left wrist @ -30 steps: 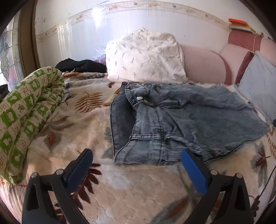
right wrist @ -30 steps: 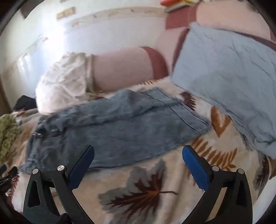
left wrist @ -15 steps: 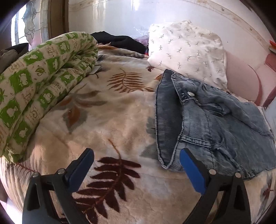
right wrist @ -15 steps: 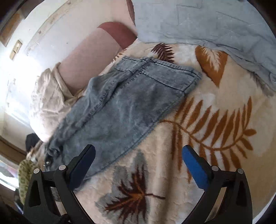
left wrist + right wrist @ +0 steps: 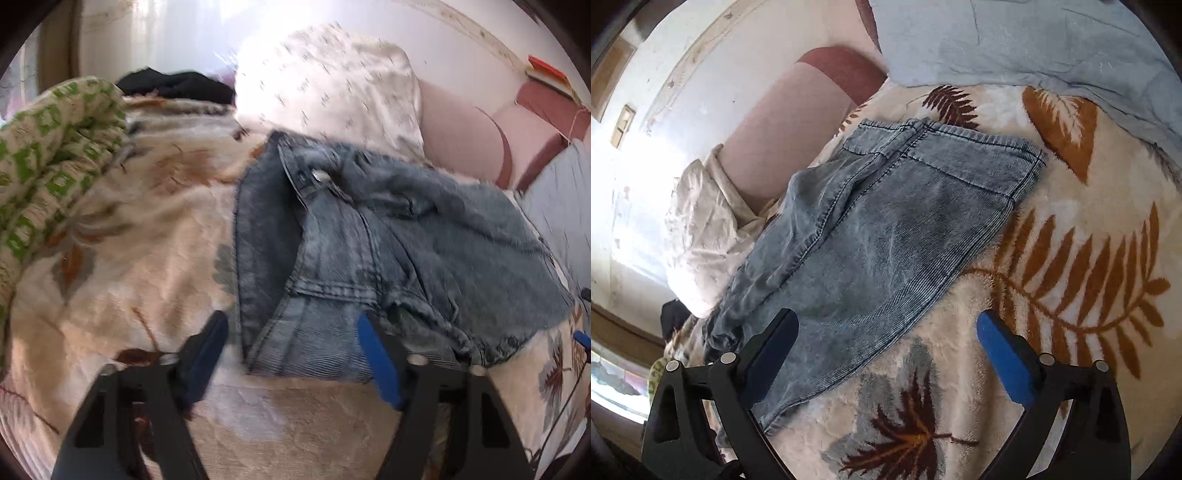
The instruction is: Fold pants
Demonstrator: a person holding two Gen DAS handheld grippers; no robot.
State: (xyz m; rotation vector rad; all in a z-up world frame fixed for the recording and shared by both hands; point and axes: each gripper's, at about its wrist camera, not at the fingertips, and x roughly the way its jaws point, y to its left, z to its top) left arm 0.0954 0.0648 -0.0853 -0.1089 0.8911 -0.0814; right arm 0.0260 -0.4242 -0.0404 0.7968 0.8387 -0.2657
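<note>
Narrowing over the waistband, left gripper [image 5: 291,338] straddles rumpled, half-folded denim pants [image 5: 388,236].

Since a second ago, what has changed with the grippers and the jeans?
The left gripper has closed in on the jeans' near edge, its jaws just narrowing around it, not yet pinching. The right gripper rolled and dropped toward their other end, jaws wide. The jeans lie unmoved on the blanket.

Left gripper [image 5: 291,347] closing, right gripper [image 5: 886,339] spread.
</note>
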